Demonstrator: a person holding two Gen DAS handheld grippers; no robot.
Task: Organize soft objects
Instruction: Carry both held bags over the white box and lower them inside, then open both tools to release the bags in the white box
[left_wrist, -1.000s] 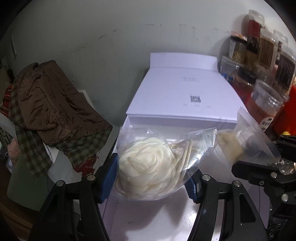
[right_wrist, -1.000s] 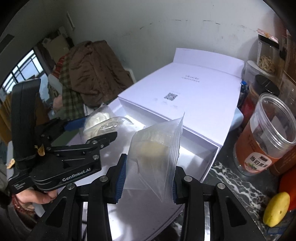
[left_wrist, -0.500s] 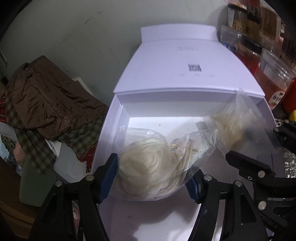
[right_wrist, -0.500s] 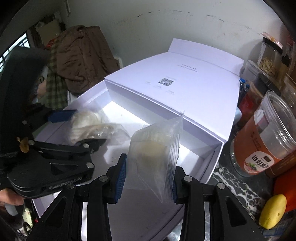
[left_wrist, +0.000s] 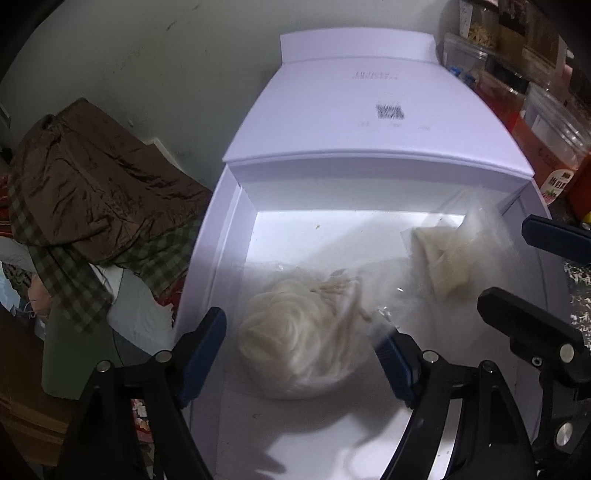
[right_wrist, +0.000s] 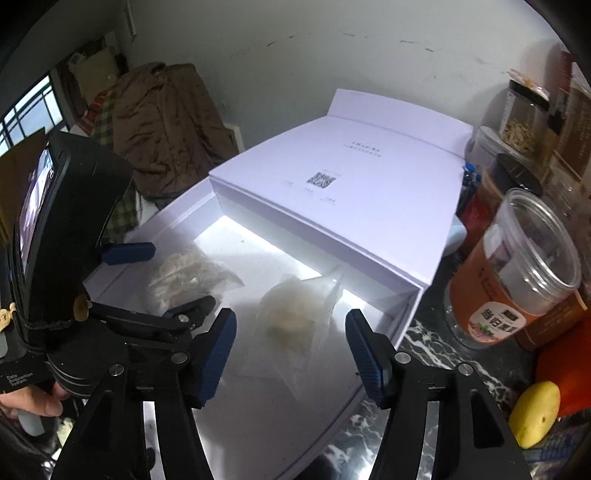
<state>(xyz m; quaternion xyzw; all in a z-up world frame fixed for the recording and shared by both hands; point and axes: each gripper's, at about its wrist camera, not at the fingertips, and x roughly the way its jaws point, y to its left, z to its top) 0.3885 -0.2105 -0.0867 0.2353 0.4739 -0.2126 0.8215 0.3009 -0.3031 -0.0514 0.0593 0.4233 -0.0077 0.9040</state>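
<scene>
Both crinkly clear bags dropped into white box, both fingers spread wide, empty.

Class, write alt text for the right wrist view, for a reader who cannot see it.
The open right gripper hovers over a clear bag of cream material lying in a white box tray. The left gripper is beside a second bag.

A clear jar with an orange label is standing on the marbled tabletop at three o'clock, a yellow fruit lying near it at five o'clock. A brown jacket is sitting heaped over checked cloth at nine o'clock. More jars are crowding at one o'clock.
</scene>
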